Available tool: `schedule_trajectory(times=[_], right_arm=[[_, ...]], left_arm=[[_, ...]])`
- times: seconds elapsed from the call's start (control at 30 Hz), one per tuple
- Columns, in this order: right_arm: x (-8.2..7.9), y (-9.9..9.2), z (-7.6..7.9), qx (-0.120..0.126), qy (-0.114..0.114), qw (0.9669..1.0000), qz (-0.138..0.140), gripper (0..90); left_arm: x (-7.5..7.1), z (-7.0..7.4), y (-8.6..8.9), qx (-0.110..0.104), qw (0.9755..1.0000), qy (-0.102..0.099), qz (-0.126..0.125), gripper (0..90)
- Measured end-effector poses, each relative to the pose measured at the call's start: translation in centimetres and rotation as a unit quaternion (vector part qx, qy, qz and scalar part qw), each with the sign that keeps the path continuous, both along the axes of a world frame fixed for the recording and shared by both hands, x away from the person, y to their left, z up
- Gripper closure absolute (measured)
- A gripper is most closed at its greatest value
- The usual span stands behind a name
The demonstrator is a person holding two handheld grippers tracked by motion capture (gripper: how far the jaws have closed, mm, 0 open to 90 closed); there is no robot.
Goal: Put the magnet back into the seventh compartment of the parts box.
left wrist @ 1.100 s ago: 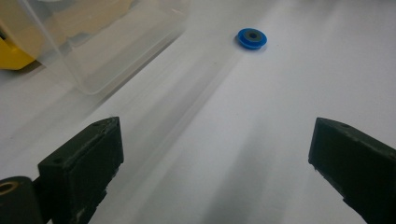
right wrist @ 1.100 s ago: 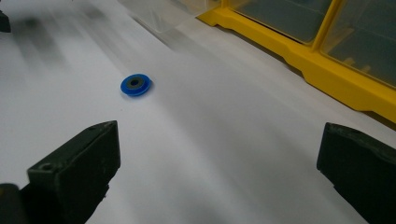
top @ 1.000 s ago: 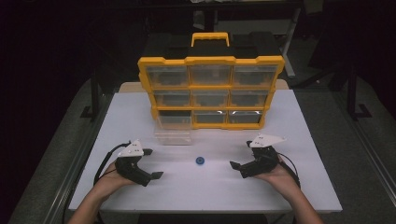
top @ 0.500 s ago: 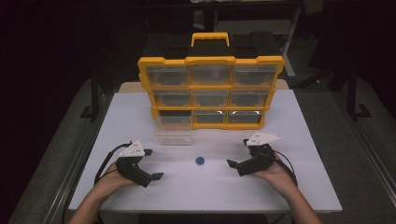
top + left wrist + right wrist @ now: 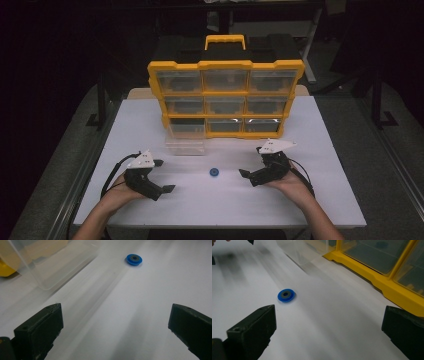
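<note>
White tabletop point(image 5: 150, 125) gives the flat blue disc point(image 5: 214, 172) nothing to stop against, so with your right gripper point(image 5: 253, 165), jaws wide and empty, at its 3 o'clock, a shallow pinch could skate it toward the pulled-out clear drawer point(image 5: 185, 145).

The white tabletop point(image 5: 310, 125) is brightly lit from above while the surroundings at the frame edges fall into near darkness. Soft shadows streak diagonally across the surface in both gripper views. The near black jaws look blurred, and the clear plastic drawer point(image 5: 45, 262) at upper left is soft.
</note>
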State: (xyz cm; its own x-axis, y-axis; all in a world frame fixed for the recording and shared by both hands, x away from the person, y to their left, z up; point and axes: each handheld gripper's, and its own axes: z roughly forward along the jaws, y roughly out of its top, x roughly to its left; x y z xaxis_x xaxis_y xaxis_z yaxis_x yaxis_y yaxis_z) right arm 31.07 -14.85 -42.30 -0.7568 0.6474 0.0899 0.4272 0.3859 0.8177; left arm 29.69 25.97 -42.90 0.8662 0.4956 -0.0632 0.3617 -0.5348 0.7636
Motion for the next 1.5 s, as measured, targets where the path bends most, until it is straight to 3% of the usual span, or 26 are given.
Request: schedule_trajectory(times=[1.5], right_arm=[[1.7,2.2,-0.1,-0.001,-0.004,0.9999,0.013,0.0]], left_arm=[[0.0,0.1,0.1,-0.001,1.0000,-0.003,0.002,0.0]])
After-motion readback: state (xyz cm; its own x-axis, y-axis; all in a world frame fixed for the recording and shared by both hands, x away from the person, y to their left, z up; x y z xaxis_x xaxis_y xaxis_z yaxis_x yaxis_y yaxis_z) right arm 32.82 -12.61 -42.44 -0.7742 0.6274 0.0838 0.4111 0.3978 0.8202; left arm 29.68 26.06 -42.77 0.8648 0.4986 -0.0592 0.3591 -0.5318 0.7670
